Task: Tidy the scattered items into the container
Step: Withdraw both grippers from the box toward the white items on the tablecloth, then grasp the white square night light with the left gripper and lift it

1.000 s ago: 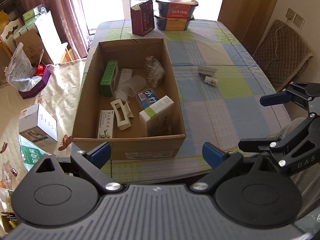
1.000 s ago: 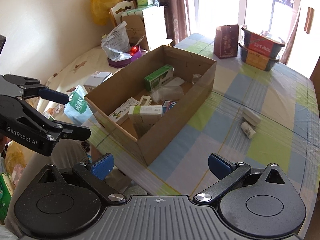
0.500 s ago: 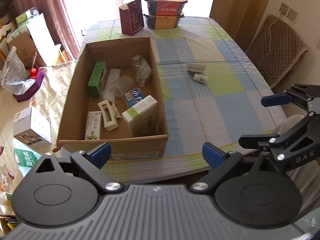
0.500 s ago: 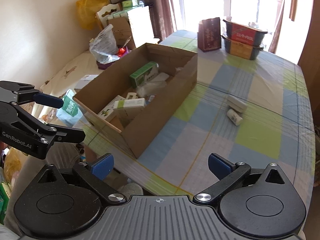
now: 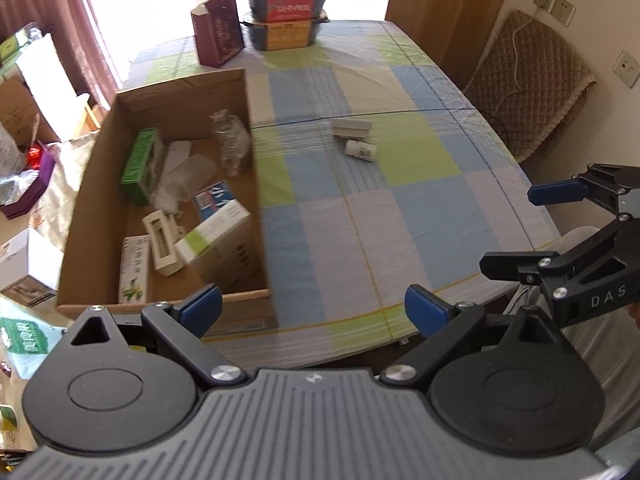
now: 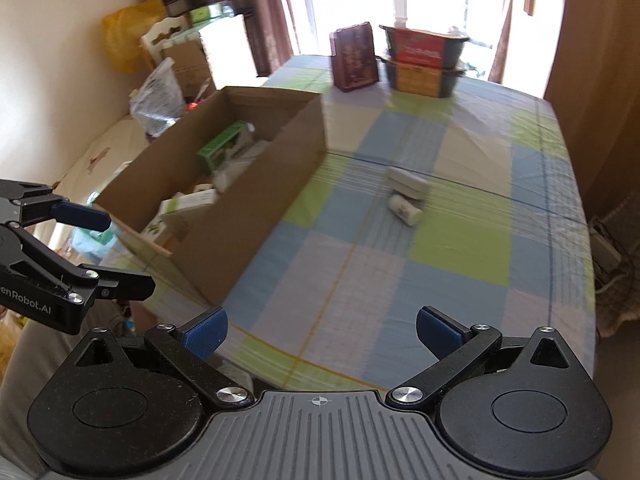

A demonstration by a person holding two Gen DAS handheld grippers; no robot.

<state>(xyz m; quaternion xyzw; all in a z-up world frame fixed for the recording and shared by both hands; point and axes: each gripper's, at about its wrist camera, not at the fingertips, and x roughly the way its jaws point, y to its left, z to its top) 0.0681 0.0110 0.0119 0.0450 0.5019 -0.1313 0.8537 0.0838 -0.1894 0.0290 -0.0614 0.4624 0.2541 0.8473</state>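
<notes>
Left wrist view: your left gripper (image 5: 313,307) is spread wide with nothing between the blue pads, hovering over the near table edge. The cardboard box (image 5: 96,196) sits at 10 o'clock, open-topped, and this view looks straight into it: a green carton (image 5: 141,166), a crumpled clear bottle (image 5: 232,148), a cream hair clip (image 5: 162,246), a white-and-green box (image 5: 216,234) leaning on the right wall, and more (the rest is a jumble, hard to read). On the checked tablecloth (image 5: 400,216) at 12 o'clock, outside the box, lie a flat white packet (image 5: 352,127) and a small white bottle (image 5: 360,149) on its side, just beside each other. Your right gripper (image 5: 516,230) shows at 3 o'clock, fingers apart, partly cut off by the frame.

Right wrist view: your right gripper (image 6: 322,334) is also held wide apart and carries nothing. This frame is motion-blurred. The cardboard box (image 6: 256,216) is seen from the side at 11 o'clock, so its brown wall hides most of the contents. The packet (image 6: 408,182) and bottle (image 6: 404,207) sit at 12 o'clock, labels unreadable. Your left gripper (image 6: 124,248) pokes in at 9 o'clock, fingers apart.
</notes>
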